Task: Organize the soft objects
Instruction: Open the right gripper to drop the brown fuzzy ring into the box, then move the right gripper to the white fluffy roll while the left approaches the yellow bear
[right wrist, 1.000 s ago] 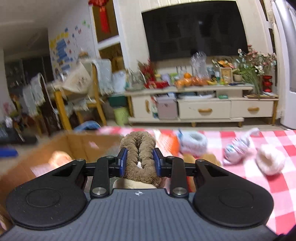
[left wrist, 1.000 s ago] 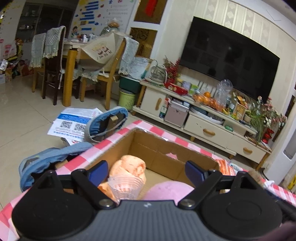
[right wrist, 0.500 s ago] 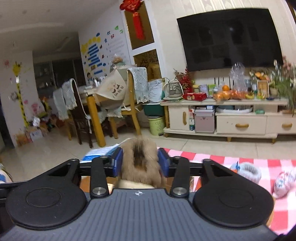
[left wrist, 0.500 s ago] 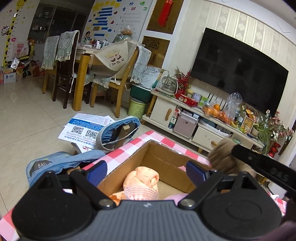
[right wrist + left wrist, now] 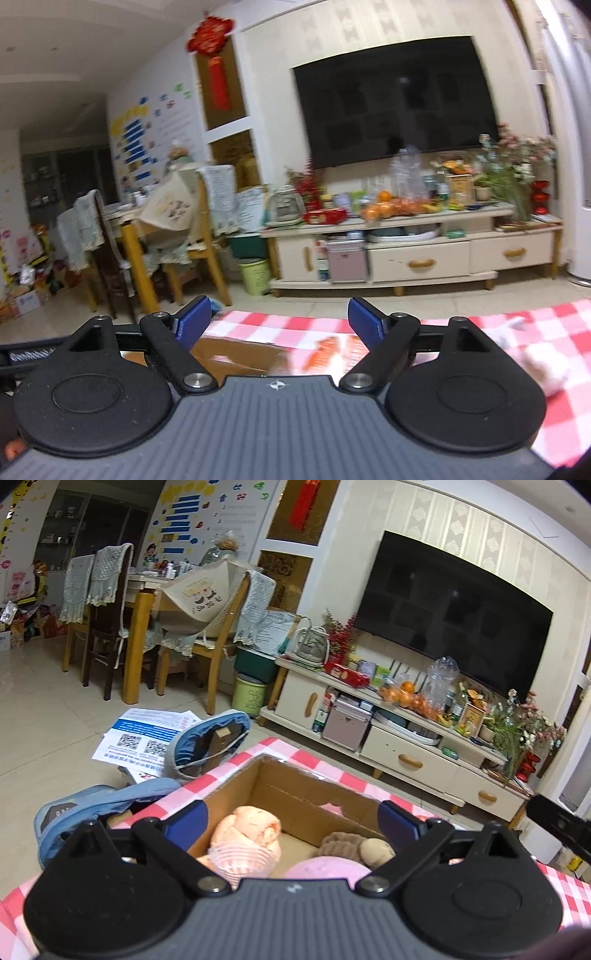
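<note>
In the left wrist view an open cardboard box [image 5: 291, 790] stands on the red-checked tablecloth [image 5: 236, 760]. Inside lie an orange plush toy [image 5: 247, 830], a brown furry plush toy [image 5: 351, 845] and a pink soft item [image 5: 325, 869]. My left gripper [image 5: 291, 821] is open and empty, low over the box. My right gripper [image 5: 279, 319] is open and empty, above the box's edge [image 5: 236, 354]. An orange soft item [image 5: 325, 350] and a white soft item [image 5: 543, 373] lie blurred on the cloth to its right. A black part of the right gripper [image 5: 557, 825] shows at the right edge of the left wrist view.
Blue bags [image 5: 207, 742] and printed papers [image 5: 144, 734] lie on the floor beyond the table's left edge. A TV cabinet [image 5: 402, 746] with clutter and a dining table with chairs [image 5: 147, 627] stand further back.
My right gripper opened and let go of the brown plush toy, which now lies in the box. The right gripper has swung to the right, away from the box.
</note>
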A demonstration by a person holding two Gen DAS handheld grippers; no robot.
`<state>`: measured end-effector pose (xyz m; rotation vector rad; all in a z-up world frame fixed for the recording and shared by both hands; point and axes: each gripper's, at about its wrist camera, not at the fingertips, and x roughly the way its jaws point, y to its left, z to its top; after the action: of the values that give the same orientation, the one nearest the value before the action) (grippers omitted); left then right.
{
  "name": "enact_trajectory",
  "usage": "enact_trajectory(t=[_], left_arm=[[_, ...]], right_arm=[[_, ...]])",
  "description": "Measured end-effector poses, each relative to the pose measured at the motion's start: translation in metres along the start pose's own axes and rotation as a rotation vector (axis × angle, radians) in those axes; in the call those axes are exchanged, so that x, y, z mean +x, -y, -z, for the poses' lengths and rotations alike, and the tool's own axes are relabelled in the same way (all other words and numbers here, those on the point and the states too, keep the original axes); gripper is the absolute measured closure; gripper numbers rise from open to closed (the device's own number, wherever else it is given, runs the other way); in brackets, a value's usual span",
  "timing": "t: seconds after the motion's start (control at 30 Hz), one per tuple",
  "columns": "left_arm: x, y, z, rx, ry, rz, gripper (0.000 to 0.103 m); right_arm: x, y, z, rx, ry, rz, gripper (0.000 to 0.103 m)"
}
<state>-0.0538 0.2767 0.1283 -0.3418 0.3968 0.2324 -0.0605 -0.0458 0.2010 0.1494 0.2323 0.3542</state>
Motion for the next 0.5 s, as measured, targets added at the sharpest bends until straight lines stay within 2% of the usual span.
enact_trajectory(t=[0.2, 0.5], left_arm=[[-0.002, 0.014, 0.004, 0.033, -0.007, 0.030, 0.003], [-0.005, 0.039, 0.011, 0.081, -0.014, 0.070, 0.001]], right_arm=[[-0.024, 0.029, 0.009, 0.040, 0.020, 0.085, 0.000], [-0.040, 0.048, 0.022, -0.019, 0.051, 0.213, 0.000]])
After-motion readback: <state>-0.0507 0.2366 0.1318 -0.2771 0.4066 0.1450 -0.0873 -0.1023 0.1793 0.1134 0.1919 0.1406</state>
